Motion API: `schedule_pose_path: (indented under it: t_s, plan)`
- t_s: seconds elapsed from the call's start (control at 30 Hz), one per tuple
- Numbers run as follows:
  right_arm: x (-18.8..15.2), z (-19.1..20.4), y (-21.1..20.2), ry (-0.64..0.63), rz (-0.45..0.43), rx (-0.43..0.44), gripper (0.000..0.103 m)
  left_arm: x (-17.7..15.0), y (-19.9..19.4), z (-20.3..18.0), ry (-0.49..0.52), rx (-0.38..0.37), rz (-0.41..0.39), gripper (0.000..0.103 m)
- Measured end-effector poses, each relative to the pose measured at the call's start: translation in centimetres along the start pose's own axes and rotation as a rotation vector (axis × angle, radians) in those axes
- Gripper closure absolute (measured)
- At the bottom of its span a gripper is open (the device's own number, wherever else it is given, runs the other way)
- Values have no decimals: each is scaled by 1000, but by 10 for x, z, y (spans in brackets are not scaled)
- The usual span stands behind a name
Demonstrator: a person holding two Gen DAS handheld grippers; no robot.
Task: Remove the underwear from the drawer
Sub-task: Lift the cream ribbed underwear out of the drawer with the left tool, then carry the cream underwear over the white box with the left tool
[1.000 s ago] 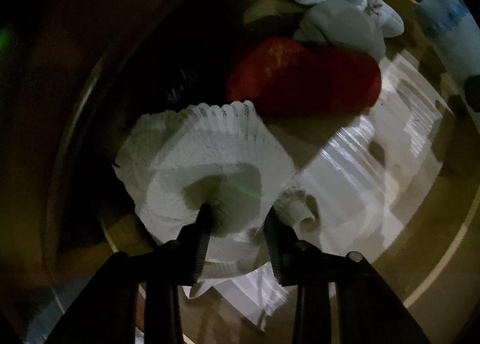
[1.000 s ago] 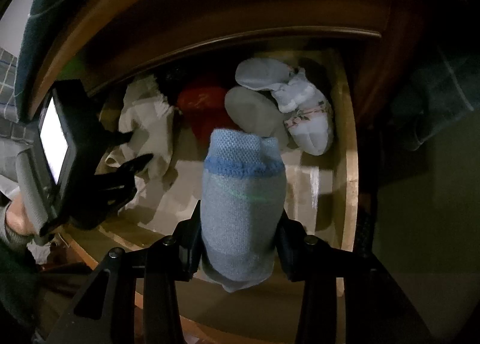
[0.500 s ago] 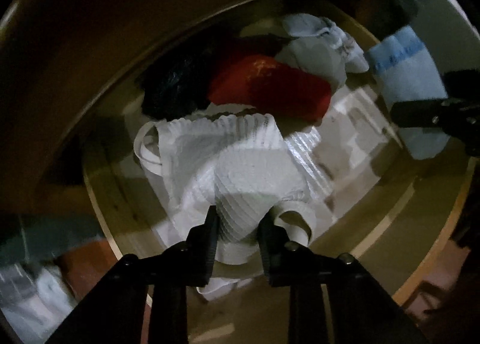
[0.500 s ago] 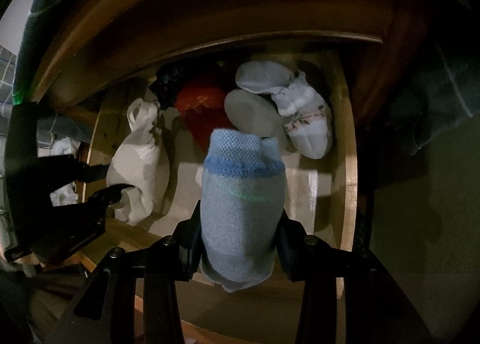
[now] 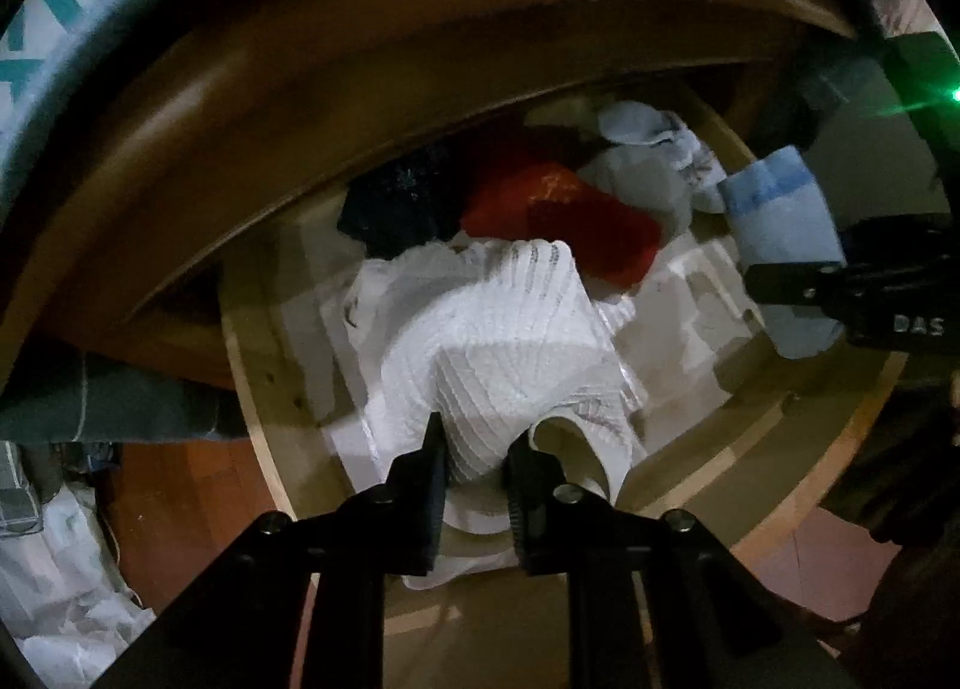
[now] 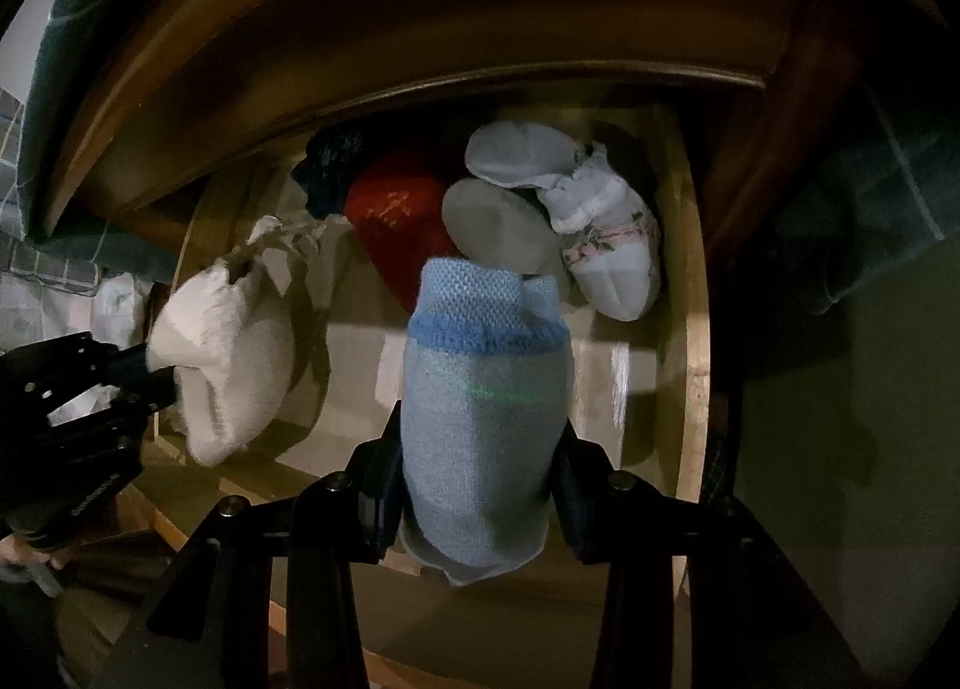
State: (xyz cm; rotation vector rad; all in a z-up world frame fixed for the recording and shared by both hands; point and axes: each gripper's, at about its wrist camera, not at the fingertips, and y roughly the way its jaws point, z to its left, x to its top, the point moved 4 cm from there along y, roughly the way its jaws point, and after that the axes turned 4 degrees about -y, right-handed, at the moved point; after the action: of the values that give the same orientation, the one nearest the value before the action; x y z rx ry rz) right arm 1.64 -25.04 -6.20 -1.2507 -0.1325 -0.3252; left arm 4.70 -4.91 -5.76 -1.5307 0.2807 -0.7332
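Jaws of the left gripper [image 5: 477, 452] have just been closing and now pinch a fold of the white ribbed underwear [image 5: 498, 347] at the 6 o'clock edge of the left wrist view. That garment is pale, knitted in fine ribs, bunched and creased, with a curled elastic band showing at its 5 o'clock corner. Its long axis runs from the jaws up toward 12 o'clock, and it hangs over the near part of the open wooden drawer [image 5: 264, 389]. Behind it, toward 12 o'clock, lie a black garment [image 5: 396, 203] and a red garment [image 5: 564, 221], with pale grey socks [image 5: 654, 161] at 1 o'clock. At 3 o'clock the right gripper [image 5: 840, 293] holds a light blue sock [image 5: 780, 233].

Seen from the right wrist, the right gripper [image 6: 480, 473] has its jaws clamped on the light blue sock [image 6: 480, 407], which stands upright in the centre, its darker blue band nearer 12 o'clock. At 9 o'clock the left gripper [image 6: 147, 374] grips the white underwear [image 6: 228, 353], a rounded, drooping bundle whose long axis tilts from 7 o'clock to 1 o'clock, hanging above the drawer's [image 6: 693, 329] 9 o'clock side. The red garment [image 6: 396, 221], black garment [image 6: 330, 167] and grey socks [image 6: 576, 215] lie at the back.
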Motion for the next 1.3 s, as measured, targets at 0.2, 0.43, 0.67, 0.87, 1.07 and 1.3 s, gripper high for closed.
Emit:
schedule_pose_path:
  t_s: [0.2, 0.43, 0.67, 0.87, 1.07, 1.3]
  plan:
    - [2, 2, 1, -20, 1, -24, 64, -2, -26, 5, -48, 2, -30, 86]
    - [2, 5, 7, -50, 10, -62, 64, -3, -59, 5, -63, -17, -73, 86]
    - [2, 6, 11, -56, 17, -79, 64, -3, -88, 2, -89, -41, -111, 86]
    - [3, 6, 12, -51, 17, -78, 64, -1, -125, -1, -105, -72, -164, 86]
    - [4, 5, 14, -53, 22, -78, 64, -1, -162, -9, -101, -89, -208, 86]
    - [4, 6, 14, -52, 22, -80, 64, 5, -211, -10, -104, -102, -283, 86]
